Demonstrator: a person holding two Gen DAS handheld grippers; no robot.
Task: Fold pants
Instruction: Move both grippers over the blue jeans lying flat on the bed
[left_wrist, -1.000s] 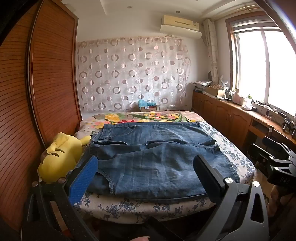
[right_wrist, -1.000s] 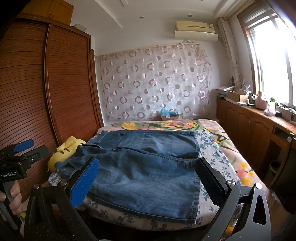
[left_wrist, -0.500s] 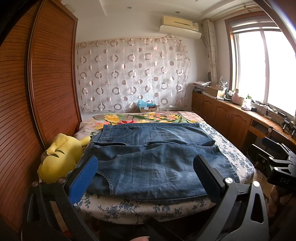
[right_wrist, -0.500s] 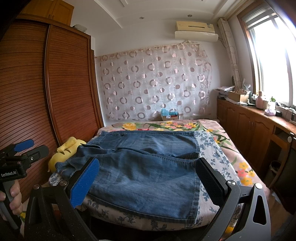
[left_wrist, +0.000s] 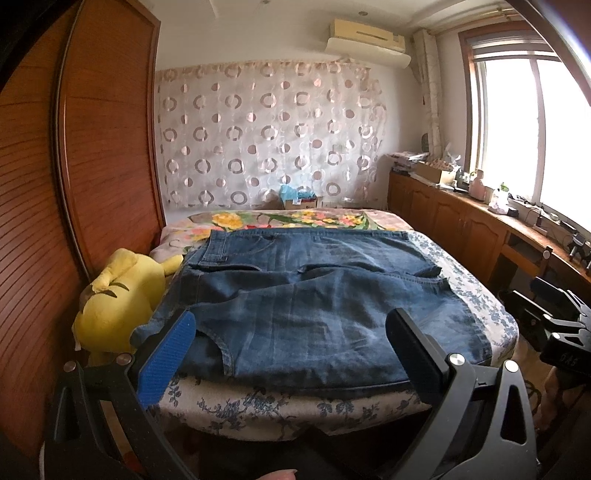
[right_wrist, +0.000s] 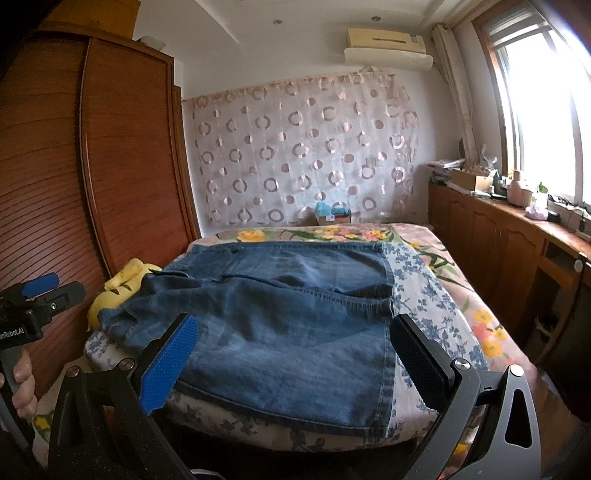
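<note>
Nothing has moved since the earlier frame. My left tool (left_wrist: 288, 341) and right tool (right_wrist: 291, 345) hover released, empty. Ahead of both, the jeans (left_wrist: 314, 291) lie partly folded on the bed (left_wrist: 258, 408); further folds remain.

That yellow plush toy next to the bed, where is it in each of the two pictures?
Left wrist view: the yellow plush toy sits large at lower left, between the wooden wardrobe and the blue denim pants.
Right wrist view: the toy is small at left of centre, mostly hidden behind the pants' edge.
Shared landmark: the circle-patterned curtain behind the bed.
</note>
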